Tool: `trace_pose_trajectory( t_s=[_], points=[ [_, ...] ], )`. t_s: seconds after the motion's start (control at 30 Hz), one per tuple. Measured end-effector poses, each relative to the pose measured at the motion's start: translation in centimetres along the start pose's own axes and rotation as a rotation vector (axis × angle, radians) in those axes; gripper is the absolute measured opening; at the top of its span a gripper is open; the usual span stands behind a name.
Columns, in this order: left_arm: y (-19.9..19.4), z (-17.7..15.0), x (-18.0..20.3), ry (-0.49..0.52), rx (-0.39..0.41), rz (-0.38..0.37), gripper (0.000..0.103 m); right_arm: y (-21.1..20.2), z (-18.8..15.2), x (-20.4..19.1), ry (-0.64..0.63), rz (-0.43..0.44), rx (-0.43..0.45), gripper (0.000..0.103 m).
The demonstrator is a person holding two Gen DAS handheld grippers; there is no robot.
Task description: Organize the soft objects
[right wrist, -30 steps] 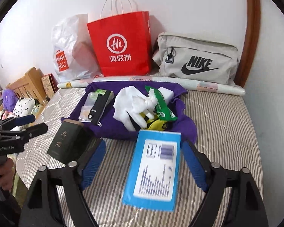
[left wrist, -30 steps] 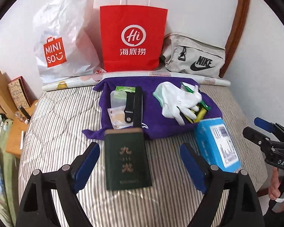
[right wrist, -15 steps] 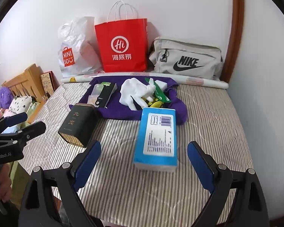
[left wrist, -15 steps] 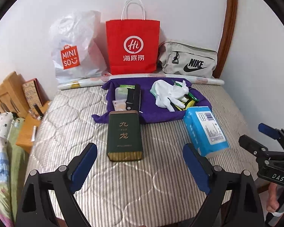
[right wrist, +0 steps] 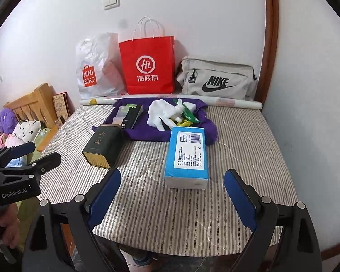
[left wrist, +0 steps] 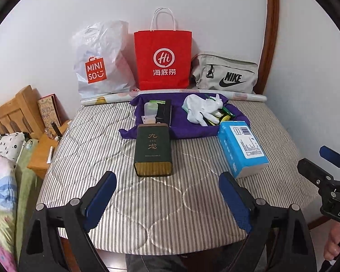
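Observation:
A purple cloth (left wrist: 192, 129) (right wrist: 151, 133) lies spread at the back of the striped mattress (left wrist: 102, 149). On it rest white gloves (left wrist: 200, 110) (right wrist: 163, 113), green and yellow packets (right wrist: 188, 115) and a black strap (left wrist: 164, 113). A dark green tin (left wrist: 153, 149) (right wrist: 102, 145) lies in front of the cloth. A blue tissue pack (left wrist: 242, 147) (right wrist: 188, 151) lies to the tin's right. My left gripper (left wrist: 166, 179) (right wrist: 36, 155) is open and empty, short of the tin. My right gripper (right wrist: 172, 176) (left wrist: 321, 163) is open and empty, short of the tissue pack.
Against the wall stand a white Miniso bag (left wrist: 99, 65), a red paper bag (left wrist: 163, 61) and a grey Nike pouch (left wrist: 226, 74), with a paper roll (left wrist: 115, 97) in front. A wooden headboard (left wrist: 13, 111) and pillows (left wrist: 6, 145) are on the left. The mattress's front edge is near.
Both grippers have drawn back and up from the bed, so the tin and tissue pack now lie farther ahead. Nothing on the mattress has moved.

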State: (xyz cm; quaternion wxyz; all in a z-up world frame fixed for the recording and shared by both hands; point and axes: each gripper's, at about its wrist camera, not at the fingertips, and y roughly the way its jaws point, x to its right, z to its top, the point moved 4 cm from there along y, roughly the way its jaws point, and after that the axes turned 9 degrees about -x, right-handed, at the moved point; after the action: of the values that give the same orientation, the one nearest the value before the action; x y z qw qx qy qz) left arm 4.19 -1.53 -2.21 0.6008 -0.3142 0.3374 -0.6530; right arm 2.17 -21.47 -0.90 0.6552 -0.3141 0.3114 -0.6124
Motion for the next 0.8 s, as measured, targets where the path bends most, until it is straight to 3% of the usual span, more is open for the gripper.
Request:
trace_pose_trajectory(
  t_s=[0.8],
  points=[
    [-1.7, -0.9, 0.3, 0.012, 0.022, 0.019, 0.091, -1.4, -1.3, -0.2, -0.009, 0.008, 0.019, 0.092]
  ],
)
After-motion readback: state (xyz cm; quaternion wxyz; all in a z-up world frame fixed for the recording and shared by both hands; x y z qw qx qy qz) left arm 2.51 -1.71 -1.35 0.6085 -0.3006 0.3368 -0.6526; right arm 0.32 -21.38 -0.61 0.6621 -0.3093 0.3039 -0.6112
